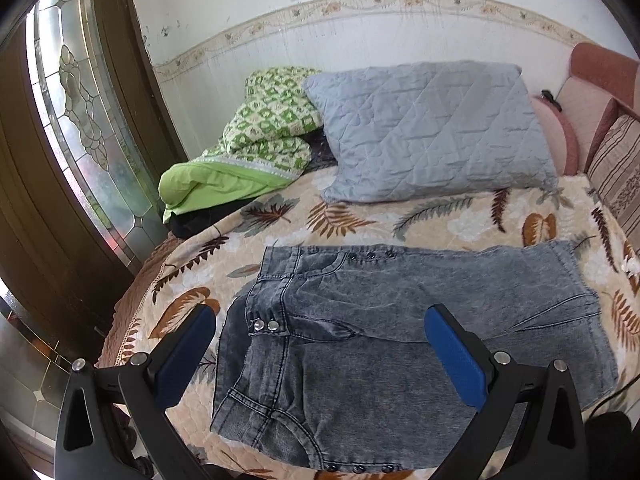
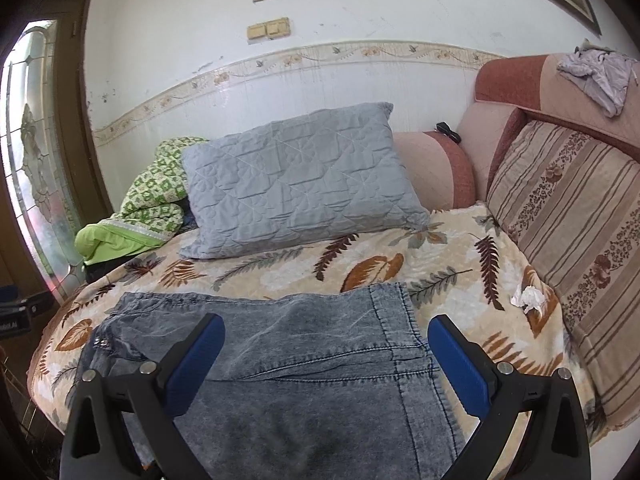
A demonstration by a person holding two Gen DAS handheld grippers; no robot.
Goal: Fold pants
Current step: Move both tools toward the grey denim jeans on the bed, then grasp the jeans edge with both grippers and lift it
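Observation:
Grey acid-washed denim pants (image 1: 400,320) lie flat on the leaf-patterned bedspread (image 1: 440,216), waistband with metal snaps to the left, legs folded over with hems to the right. My left gripper (image 1: 320,344) is open and empty, hovering above the waist end. In the right wrist view the pants (image 2: 304,360) show with the leg hem at right. My right gripper (image 2: 326,352) is open and empty above the hem end. Neither gripper touches the fabric.
A grey quilted pillow (image 1: 432,128) and a green patterned blanket (image 1: 256,144) lie at the back of the bed. A striped sofa cushion (image 2: 568,216) lines the right side, with a crumpled tissue (image 2: 528,298) near it. A glass door (image 1: 80,120) stands at left.

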